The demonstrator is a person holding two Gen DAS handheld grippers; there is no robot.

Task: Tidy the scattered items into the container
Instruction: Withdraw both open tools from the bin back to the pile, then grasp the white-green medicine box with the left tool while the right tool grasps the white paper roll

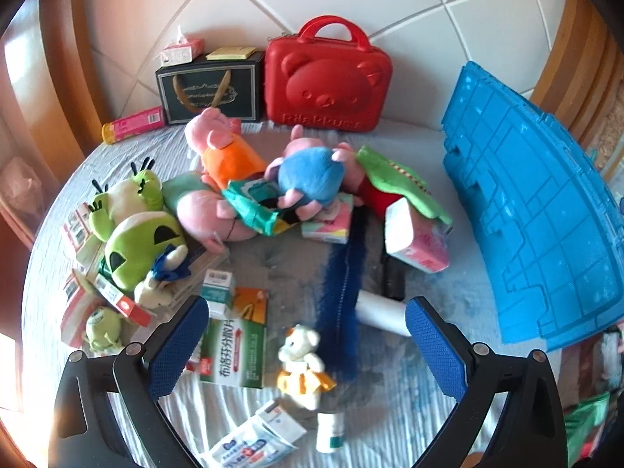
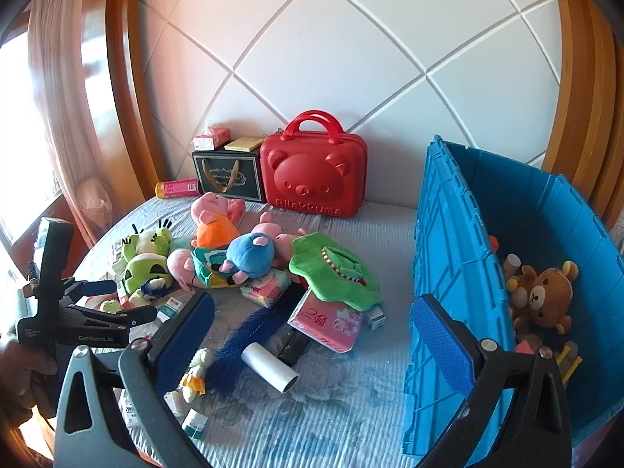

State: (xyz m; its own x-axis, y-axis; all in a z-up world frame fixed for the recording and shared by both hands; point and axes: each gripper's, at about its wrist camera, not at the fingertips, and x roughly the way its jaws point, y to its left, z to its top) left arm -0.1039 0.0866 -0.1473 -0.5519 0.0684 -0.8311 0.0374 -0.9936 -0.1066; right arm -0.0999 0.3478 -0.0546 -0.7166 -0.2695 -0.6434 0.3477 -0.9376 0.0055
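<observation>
A blue plastic crate stands on the bed at the right, and also shows in the left wrist view. It holds a brown bear plush. Scattered plush toys, tissue packs and medicine boxes lie on the bed. My left gripper is open above a small white bear plush and a green medicine box. My right gripper is open and empty above a white roll and a dark blue feather. The left gripper also shows in the right wrist view.
A red bear-face case and a black gift bag stand against the white padded headboard. Pink pig plush toys, green frog plush toys and a pink tissue pack lie mid-bed. A wooden frame edges the bed.
</observation>
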